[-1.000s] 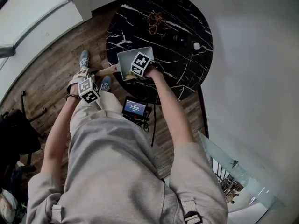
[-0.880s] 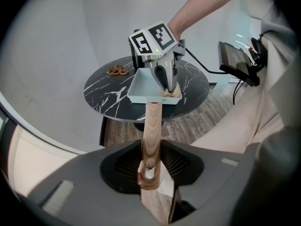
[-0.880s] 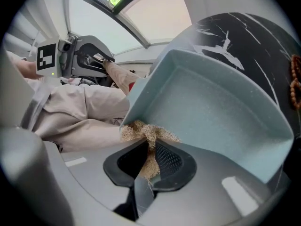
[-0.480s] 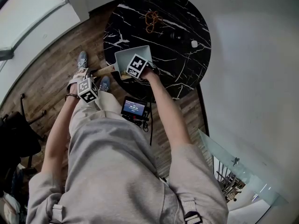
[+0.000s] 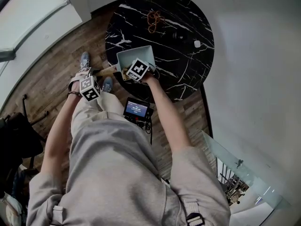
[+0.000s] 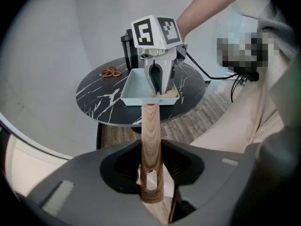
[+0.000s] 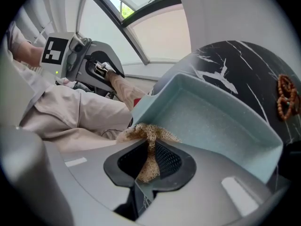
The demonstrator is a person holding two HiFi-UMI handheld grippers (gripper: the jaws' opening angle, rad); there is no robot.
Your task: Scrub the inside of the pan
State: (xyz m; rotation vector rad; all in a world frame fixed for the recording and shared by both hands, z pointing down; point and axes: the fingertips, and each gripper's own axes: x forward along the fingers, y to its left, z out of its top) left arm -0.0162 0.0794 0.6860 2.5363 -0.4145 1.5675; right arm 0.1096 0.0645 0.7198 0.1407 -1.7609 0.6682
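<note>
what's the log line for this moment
left gripper: jaws just closing, on pan handle | right gripper: shut on scrubber at edge of pan

The right gripper point(image 7: 149, 168) has slid its scrub pad point(image 7: 148, 134) toward the pan's point(image 7: 221, 121) near rim, seemingly tilting slightly; the left gripper's point(image 6: 151, 192) jaws have just been closing on the wooden handle point(image 6: 151, 140).

head view steeply down, gripper views close, sharing pan point(image 5: 134, 55)
</note>
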